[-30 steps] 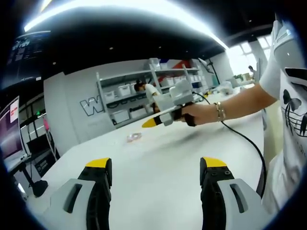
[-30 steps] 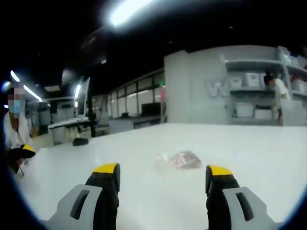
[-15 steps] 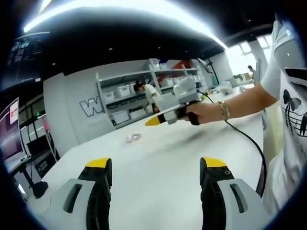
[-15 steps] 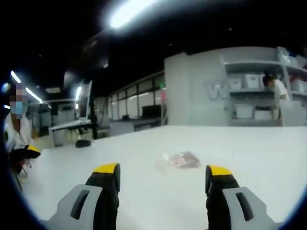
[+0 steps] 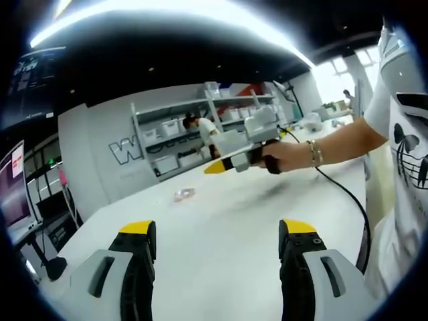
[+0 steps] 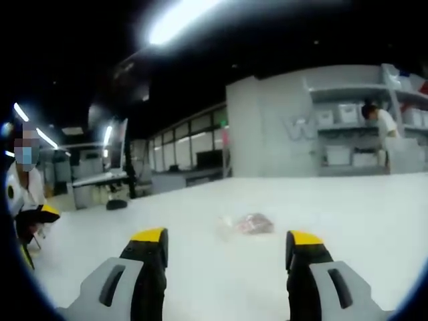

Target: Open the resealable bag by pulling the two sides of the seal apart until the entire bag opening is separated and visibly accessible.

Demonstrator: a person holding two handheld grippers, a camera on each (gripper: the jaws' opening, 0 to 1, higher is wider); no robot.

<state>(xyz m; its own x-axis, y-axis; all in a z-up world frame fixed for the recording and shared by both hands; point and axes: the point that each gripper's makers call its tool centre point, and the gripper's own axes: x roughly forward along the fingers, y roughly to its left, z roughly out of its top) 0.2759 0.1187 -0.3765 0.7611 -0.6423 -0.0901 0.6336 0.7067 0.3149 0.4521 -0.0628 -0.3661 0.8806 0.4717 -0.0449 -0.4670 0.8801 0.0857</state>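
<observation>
bag: small, clear, reddish contents, flat on white counter, long axis sideways | left tool: released above counter | right tool: released, short of bag

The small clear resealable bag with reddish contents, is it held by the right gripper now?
No, the small clear resealable bag lies on the white table, ahead of the open right gripper.

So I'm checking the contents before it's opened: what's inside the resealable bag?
Through the clear resealable bag, lying on the white table, a reddish-brown mass shows. The picture is too blurred to say what it is.
</observation>
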